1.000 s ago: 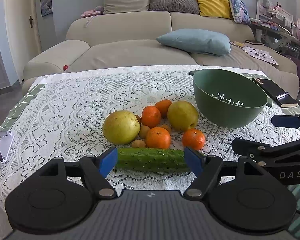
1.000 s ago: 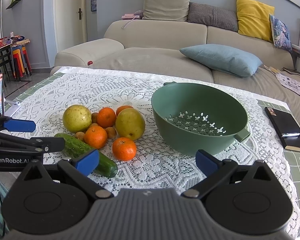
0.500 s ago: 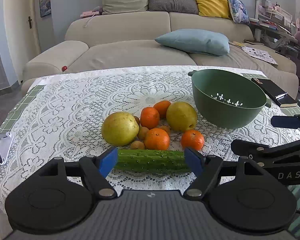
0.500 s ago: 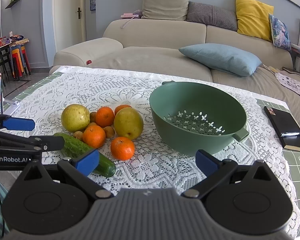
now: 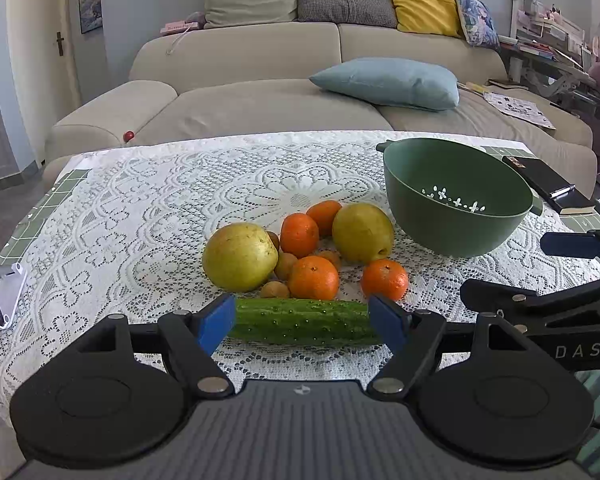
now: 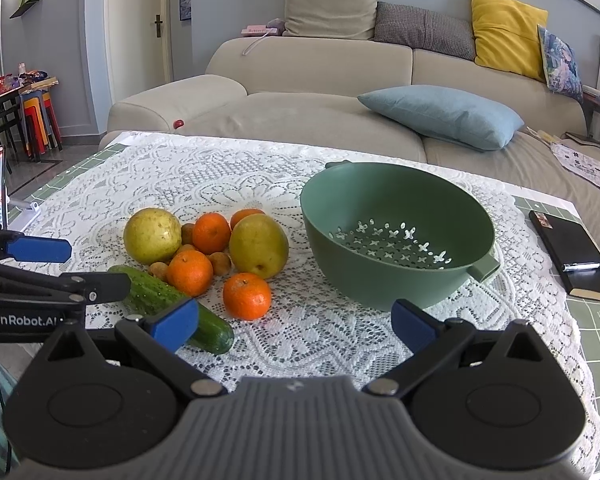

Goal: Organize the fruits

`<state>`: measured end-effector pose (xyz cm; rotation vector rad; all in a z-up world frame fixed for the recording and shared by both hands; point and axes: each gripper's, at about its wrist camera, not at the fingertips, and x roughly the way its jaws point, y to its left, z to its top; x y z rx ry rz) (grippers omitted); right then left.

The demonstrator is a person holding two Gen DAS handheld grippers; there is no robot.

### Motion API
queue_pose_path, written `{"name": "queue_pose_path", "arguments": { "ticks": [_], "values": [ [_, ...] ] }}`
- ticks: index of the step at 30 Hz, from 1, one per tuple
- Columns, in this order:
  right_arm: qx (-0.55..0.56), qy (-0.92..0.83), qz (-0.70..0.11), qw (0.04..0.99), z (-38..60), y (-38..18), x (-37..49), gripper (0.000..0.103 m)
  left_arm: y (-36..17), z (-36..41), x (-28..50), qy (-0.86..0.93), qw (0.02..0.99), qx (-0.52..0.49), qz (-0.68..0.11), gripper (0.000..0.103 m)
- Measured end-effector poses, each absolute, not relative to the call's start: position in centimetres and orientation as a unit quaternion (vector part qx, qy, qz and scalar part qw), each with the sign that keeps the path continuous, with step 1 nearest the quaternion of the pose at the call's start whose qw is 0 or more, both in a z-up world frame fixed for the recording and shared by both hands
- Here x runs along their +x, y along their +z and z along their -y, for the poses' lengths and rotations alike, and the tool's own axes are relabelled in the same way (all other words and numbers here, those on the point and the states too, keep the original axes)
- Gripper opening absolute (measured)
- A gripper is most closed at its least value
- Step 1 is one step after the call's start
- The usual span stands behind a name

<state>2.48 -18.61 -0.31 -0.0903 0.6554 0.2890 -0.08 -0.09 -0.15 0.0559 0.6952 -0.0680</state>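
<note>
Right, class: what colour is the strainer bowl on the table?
Dark green, clearest in the right wrist view: the bowl.

You are in a home living room: a beige fabric sofa [image 6: 316, 92] with cushions stands behind the white lace-covered table [image 6: 220, 176].
</note>
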Motion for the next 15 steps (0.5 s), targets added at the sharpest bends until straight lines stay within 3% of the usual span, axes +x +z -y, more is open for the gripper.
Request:
{"name": "queue_pose_path", "arguments": {
  "ticks": [9, 15],
  "values": [
    [-0.030, 0.160, -0.318, 0.934, 18.1, -0.6, 3.5, 0.099, 0.3, -0.9, 0.7, -0.030, 0.943, 0.023, -0.330, 0.089],
    [-0.033, 0.197, -0.291, 0.936, 17.4, -0.8, 4.3, 0.099, -0.2, -2.4, 1.8, -0.046, 0.939, -0.001, -0.341, 0.079]
  ]
}}
